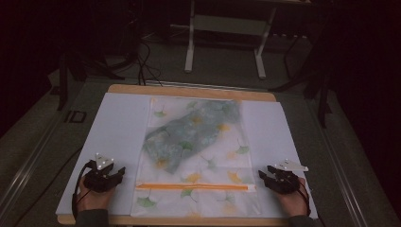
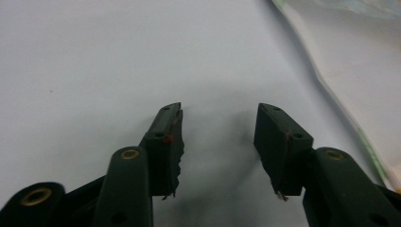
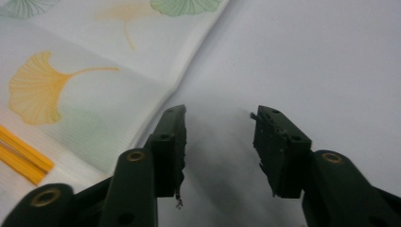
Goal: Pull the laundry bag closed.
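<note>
A translucent zip bag (image 1: 196,156) printed with ginkgo leaves lies flat in the middle of the white sheet (image 1: 118,137), a grey-green cloth (image 1: 189,132) inside it. Its orange zip strip (image 1: 194,187) runs across near the front edge. My left gripper (image 1: 119,174) rests on the sheet left of the bag, open and empty (image 2: 219,123); the bag's edge (image 2: 340,94) passes at the right of its view. On the other side my right gripper (image 1: 263,176) is open too (image 3: 218,125), over bare sheet, with the bag's leaf print (image 3: 42,85) and zip strip (image 3: 21,153) to its left.
The white sheet covers a wooden tabletop (image 1: 189,91) whose edge shows at the back and front. Beyond the table a white metal stand (image 1: 227,33) rises from a dark floor with cables (image 1: 146,61).
</note>
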`<action>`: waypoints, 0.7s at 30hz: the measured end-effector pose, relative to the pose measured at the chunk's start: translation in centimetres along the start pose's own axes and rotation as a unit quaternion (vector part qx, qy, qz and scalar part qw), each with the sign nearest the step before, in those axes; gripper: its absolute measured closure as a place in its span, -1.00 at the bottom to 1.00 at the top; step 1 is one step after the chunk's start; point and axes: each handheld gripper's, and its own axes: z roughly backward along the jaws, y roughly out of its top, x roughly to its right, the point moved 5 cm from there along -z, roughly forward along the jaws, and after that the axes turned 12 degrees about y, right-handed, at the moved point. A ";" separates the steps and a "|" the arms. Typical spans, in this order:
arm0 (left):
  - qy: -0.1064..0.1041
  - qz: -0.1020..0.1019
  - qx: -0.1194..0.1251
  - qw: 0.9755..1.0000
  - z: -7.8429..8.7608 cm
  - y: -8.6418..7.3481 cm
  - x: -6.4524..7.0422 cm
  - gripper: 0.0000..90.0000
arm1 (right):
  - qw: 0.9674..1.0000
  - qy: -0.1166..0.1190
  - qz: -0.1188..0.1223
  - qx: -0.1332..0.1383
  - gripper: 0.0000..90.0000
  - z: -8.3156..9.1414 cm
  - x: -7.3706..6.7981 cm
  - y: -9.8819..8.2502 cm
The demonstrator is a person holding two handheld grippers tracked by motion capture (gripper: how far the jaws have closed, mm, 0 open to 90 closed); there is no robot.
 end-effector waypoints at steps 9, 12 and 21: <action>-0.011 -0.002 0.006 1.000 0.9 0.2 0.1 0.24 | 1.000 -0.003 0.010 0.002 0.22 0.1 -0.4 0.3; -0.011 0.002 0.007 1.000 1.1 0.2 0.1 0.23 | 1.000 -0.001 0.013 0.005 0.23 0.2 -0.4 0.6; -0.006 0.001 0.004 1.000 1.5 0.3 0.1 0.15 | 1.000 0.003 0.021 -0.001 0.25 0.2 -0.9 0.8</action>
